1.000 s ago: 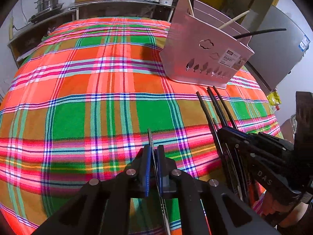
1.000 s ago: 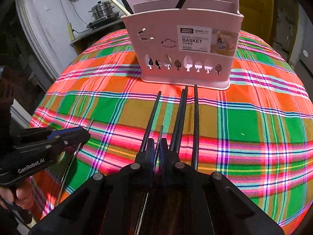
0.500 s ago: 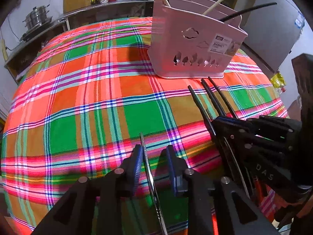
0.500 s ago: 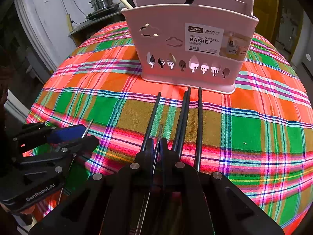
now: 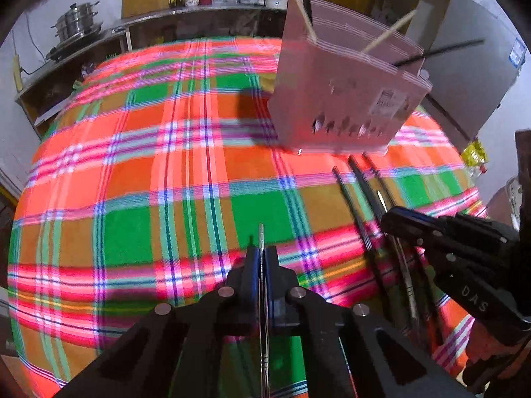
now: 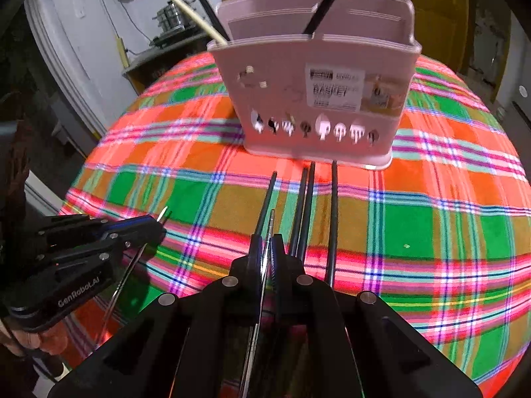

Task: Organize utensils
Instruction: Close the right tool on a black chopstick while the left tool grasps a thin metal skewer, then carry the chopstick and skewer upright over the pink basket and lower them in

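Note:
A pink chopstick basket (image 5: 345, 99) (image 6: 315, 99) stands on the plaid tablecloth with a pale chopstick (image 6: 195, 16) and black ones inside. Several black chopsticks (image 6: 308, 205) (image 5: 361, 192) lie on the cloth in front of it. My left gripper (image 5: 261, 255) is shut on a thin metal chopstick (image 5: 261, 235); it also shows at the left of the right wrist view (image 6: 156, 224). My right gripper (image 6: 267, 248) is shut on another metal chopstick (image 6: 271, 222), low over the black ones; it shows at the right of the left wrist view (image 5: 391, 214).
The round table's plaid cloth (image 5: 149, 199) drops off at the near edge. A counter with steel pots (image 5: 76, 26) and bottles stands behind. A grey fridge (image 5: 471, 76) is at the right, a yellow door (image 6: 441, 10) beyond the basket.
My left gripper opened half a second ago and has shut again on the metal chopstick. Both grippers have moved closer to the basket. The right gripper stayed shut.

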Tool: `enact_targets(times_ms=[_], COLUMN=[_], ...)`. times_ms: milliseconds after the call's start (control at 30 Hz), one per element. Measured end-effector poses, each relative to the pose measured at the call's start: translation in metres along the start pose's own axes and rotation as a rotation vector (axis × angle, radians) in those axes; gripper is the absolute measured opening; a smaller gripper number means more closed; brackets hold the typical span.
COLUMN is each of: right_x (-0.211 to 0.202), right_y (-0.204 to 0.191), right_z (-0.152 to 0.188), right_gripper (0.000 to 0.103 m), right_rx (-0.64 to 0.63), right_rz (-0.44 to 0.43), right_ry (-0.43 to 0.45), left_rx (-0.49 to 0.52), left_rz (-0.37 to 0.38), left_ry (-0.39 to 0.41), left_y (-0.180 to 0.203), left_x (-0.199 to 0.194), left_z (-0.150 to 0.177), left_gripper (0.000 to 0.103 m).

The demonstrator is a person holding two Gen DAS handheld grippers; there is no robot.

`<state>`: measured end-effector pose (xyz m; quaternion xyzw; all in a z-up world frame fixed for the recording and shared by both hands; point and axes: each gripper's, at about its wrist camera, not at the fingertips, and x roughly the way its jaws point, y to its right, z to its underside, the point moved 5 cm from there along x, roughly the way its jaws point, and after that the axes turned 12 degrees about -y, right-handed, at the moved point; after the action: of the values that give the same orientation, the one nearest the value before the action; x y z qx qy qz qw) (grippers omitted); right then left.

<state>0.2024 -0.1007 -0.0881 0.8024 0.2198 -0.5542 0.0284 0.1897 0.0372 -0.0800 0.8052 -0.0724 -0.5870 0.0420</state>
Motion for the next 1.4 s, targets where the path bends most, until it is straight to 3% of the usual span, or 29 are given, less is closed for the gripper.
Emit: enact_targets(times_ms=[700, 1400], right_x=[-0.108, -0.129], right_y=[-0.002, -0.007], right_z=[-0.036, -0.011], right_gripper=[0.004, 0.004], right_rx=[-0.003, -0.022], right_rz=[-0.009, 0.005], right_ry=[0.274, 0.299], left_rx=[0.06, 0.065], left_rz=[0.049, 0.055], left_ry=[0.261, 0.252], left_y=[0.02, 0.026], left_x=[-0.116, -0.131], left_z=[-0.042, -0.012], left_gripper=[0.004, 0.004])
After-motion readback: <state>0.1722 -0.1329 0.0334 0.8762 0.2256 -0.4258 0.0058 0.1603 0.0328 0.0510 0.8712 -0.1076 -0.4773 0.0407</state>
